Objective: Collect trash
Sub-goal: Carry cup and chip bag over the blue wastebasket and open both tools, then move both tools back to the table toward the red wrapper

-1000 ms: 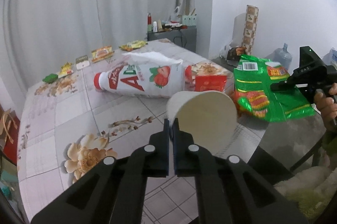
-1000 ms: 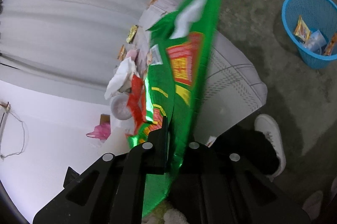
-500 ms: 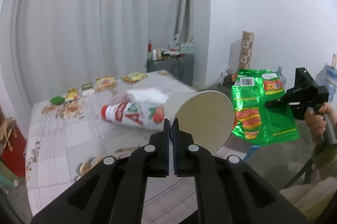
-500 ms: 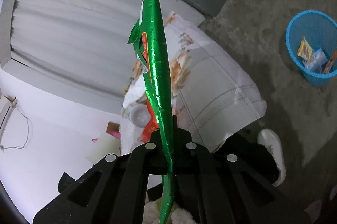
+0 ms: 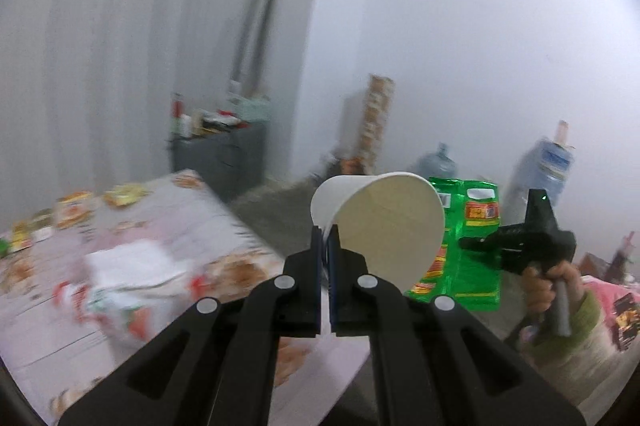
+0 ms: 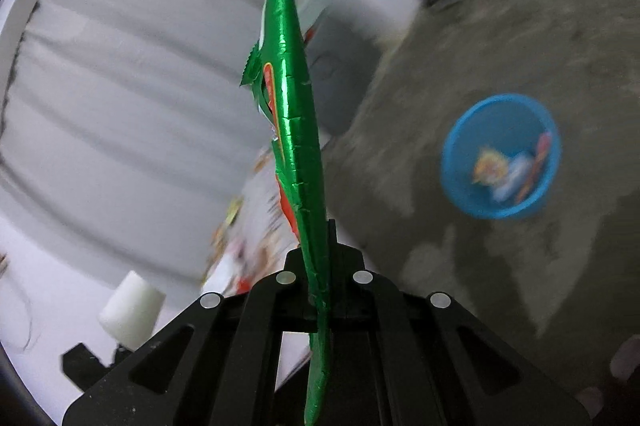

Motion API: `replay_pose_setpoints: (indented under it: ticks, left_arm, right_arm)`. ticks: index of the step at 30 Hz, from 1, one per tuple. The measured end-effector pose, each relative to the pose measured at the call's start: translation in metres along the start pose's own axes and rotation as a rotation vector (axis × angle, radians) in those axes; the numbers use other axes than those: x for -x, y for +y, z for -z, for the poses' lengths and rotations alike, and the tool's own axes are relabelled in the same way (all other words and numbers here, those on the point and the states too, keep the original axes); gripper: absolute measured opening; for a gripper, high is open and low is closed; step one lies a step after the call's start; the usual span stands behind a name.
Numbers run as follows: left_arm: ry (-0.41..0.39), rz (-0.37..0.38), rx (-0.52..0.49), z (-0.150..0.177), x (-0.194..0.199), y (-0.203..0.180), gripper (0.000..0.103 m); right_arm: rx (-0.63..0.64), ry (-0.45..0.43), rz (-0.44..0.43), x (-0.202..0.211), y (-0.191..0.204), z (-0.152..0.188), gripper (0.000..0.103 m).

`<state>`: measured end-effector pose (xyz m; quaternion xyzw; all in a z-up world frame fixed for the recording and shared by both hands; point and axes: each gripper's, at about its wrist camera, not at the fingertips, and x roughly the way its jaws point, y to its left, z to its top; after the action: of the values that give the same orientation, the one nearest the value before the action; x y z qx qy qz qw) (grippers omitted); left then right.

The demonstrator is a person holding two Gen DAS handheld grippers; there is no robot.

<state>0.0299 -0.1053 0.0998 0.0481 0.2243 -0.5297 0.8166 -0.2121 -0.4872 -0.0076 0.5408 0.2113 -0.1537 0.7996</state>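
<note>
My left gripper (image 5: 326, 246) is shut on the rim of a white paper cup (image 5: 380, 222), held in the air past the table's corner. The cup also shows in the right wrist view (image 6: 132, 310). My right gripper (image 6: 318, 258) is shut on a green foil snack bag (image 6: 292, 121), seen edge-on and held upright above the floor. In the left wrist view the bag (image 5: 468, 254) hangs flat from the right gripper (image 5: 468, 244), just right of the cup. A blue trash basket (image 6: 452, 161) with several wrappers in it stands on the floor to the right.
The table with a flowered cloth (image 5: 168, 214) lies at left, carrying a red-and-white bottle (image 5: 108, 306), white paper and several small wrappers. A grey cabinet (image 5: 220, 157), water jugs (image 5: 436, 165) and a patterned roll (image 5: 376, 117) stand along the far wall. The floor is grey concrete (image 6: 500, 45).
Both grippers have lifted and swung right, away from the table. The cup and the green bag came up with them. The blue basket now sits closer to the middle of the right wrist view.
</note>
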Motion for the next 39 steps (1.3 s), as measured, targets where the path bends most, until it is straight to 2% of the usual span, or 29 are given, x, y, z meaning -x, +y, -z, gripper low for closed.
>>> replay_pose_setpoints:
  ticks: [5,9,14,20,23,26,27,28,29,32,35,39]
  left_arm:
    - [0.133,0.107,-0.023,-0.026,-0.079,-0.036,0.002]
    - [0.311,0.155,-0.03,-0.037,-0.164,-0.067,0.002]
    - [0.527,0.206,-0.003,-0.028,-0.261,-0.096,0.002]
    - [0.738,0.162,0.04,0.0,-0.379,-0.108,0.002]
    - [0.828,0.139,0.127,0.02,-0.432,-0.107,0.002]
    - [0.909,0.118,0.224,0.043,-0.482,-0.102,0.003]
    - [0.929,0.108,0.248,0.049,-0.491,-0.098,0.003]
    - [0.951,0.092,0.282,0.057,-0.504,-0.095,0.009]
    - [0.963,0.078,0.299,0.062,-0.509,-0.093,0.019]
    - [0.972,0.034,0.339,0.073,-0.522,-0.087,0.022]
    - [0.973,0.052,0.332,0.073,-0.517,-0.091,0.026]
    - [0.926,0.051,0.296,0.058,-0.507,-0.091,0.028]
  right_arm:
    - [-0.129,-0.018,0.023,-0.008,-0.044,-0.002,0.0]
    - [-0.272,0.016,0.03,-0.038,-0.087,-0.003,0.0]
    - [-0.442,0.048,0.051,-0.083,-0.14,-0.004,0.0]
    - [-0.579,0.078,0.098,-0.137,-0.189,-0.017,0.0]
    - [-0.609,0.083,0.122,-0.157,-0.203,-0.027,0.001]
    - [-0.629,0.101,0.139,-0.18,-0.22,-0.038,0.009]
    - [-0.637,0.104,0.15,-0.184,-0.224,-0.039,0.023]
    - [-0.652,0.102,0.164,-0.189,-0.231,-0.039,0.047]
    - [-0.679,0.089,0.195,-0.193,-0.242,-0.038,0.055]
    - [-0.729,0.066,0.257,-0.191,-0.259,-0.033,0.058]
    - [-0.725,0.02,0.238,-0.18,-0.259,-0.026,0.061]
    - [-0.675,-0.029,0.276,-0.16,-0.253,-0.025,0.063]
